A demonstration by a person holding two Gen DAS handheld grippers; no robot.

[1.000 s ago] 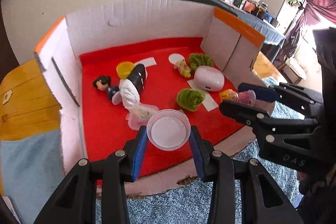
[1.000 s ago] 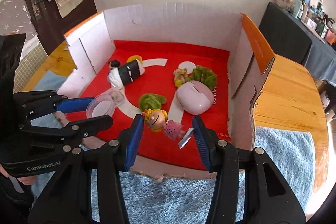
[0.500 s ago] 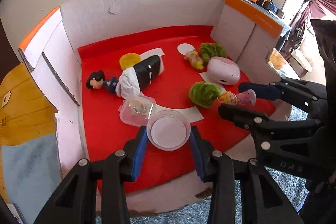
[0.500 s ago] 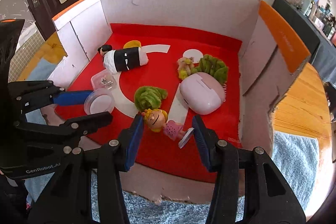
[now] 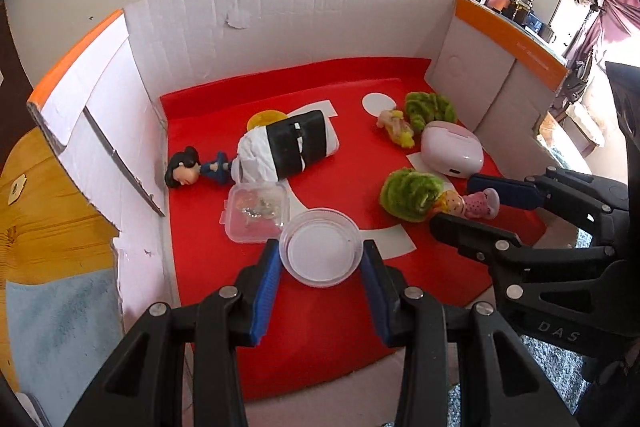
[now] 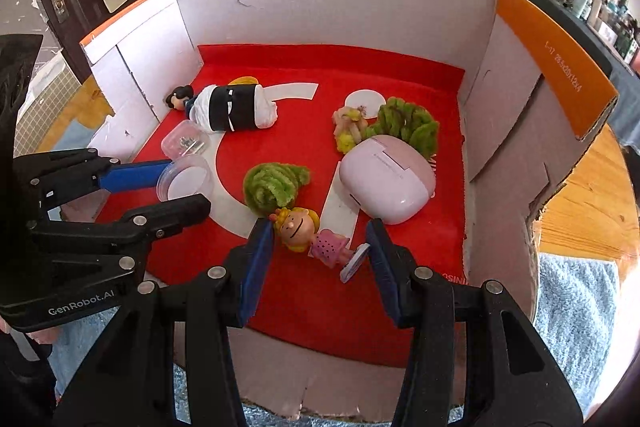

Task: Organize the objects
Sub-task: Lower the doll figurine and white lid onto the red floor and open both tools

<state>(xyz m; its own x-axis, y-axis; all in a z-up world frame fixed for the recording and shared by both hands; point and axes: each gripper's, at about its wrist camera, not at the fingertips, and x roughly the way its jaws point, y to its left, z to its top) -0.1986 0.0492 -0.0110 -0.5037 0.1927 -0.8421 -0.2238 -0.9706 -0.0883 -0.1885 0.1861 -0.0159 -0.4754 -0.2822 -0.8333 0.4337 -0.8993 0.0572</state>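
Both grippers have moved in over the red mat. Left gripper [image 5: 320, 263] clamps the round lid [image 5: 319, 247], square box [image 5: 256, 213] at 11 o'clock. Right gripper [image 6: 320, 251] clamps the doll [image 6: 310, 233] lengthwise.

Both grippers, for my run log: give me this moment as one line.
left gripper: shut on round clear lid | right gripper: shut on blonde doll figurine | both above red mat
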